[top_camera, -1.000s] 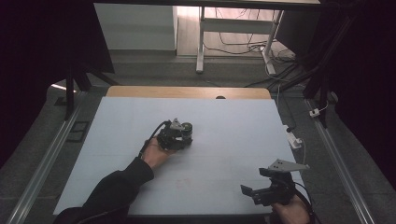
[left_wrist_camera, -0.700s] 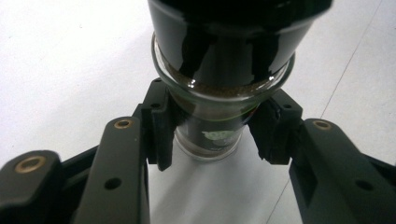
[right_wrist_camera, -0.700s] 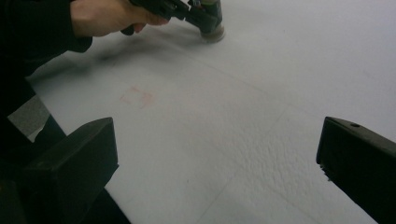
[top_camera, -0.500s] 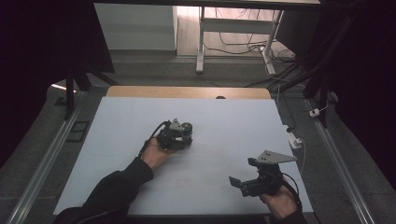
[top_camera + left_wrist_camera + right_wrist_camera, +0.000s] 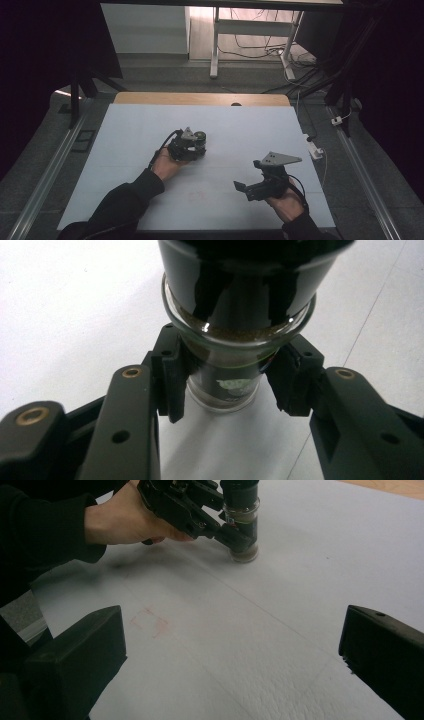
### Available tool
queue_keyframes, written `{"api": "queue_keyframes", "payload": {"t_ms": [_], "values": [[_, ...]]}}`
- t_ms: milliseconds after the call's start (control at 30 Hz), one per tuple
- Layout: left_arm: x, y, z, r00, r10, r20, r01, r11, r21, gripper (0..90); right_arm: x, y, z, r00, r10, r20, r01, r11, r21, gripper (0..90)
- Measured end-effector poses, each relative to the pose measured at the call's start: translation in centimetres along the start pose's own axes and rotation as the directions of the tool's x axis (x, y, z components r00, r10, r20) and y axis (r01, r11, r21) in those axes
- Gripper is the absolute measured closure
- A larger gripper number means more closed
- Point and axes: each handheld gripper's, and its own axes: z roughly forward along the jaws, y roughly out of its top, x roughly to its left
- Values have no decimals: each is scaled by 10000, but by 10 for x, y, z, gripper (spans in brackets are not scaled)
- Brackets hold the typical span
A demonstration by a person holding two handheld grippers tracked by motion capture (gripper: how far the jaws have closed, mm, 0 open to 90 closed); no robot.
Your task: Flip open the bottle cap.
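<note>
– Jar [image 5: 199, 140] stands upright near the middle of the white surface [image 5: 125, 150], pinched low on its glass body by the left tool [image 5: 196, 148]. Why so low?

– Judging by it, the low grip leaves the black cap free and pins the base down. In the left gripper view the pads [image 5: 172, 377] press both sides of the clear round wall, below a flared glass shoulder [image 5: 180, 322].

– Contents?

– Brown granular fill, about to the shoulder. Glossy black lid, wider than the glass; small pale label patch low down.

– Right tool [image 5: 245, 189]?

– Jaws spread wide, nothing between them, hanging over bare surface well apart from the jar and aimed toward it, probably lining up for the cap. Sheet looks matte, slightly fibrous, with a faint reddish mark [image 5: 150, 622].
</note>
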Motion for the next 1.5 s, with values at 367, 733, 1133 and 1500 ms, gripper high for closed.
{"api": "queue_keyframes", "payload": {"t_ms": [367,733,1133,1500], "values": [[0,0,0,10000,7,3,-7,10000,72,536,-2,14,29,9989,-382,-272,391,9988,299,0],[1,0,0,10000,10,19,-11,10000,52,536,-4,27,60,9986,-518,-144,526,9963,678,0],[1,0,0,10000,54,24,-54,10000,52,536,-11,39,84,9990,-401,-180,416,9950,908,0],[0,0,1,10000,78,31,-78,9999,66,536,-15,51,108,9989,-466,17,462,9938,1010,0]]}}
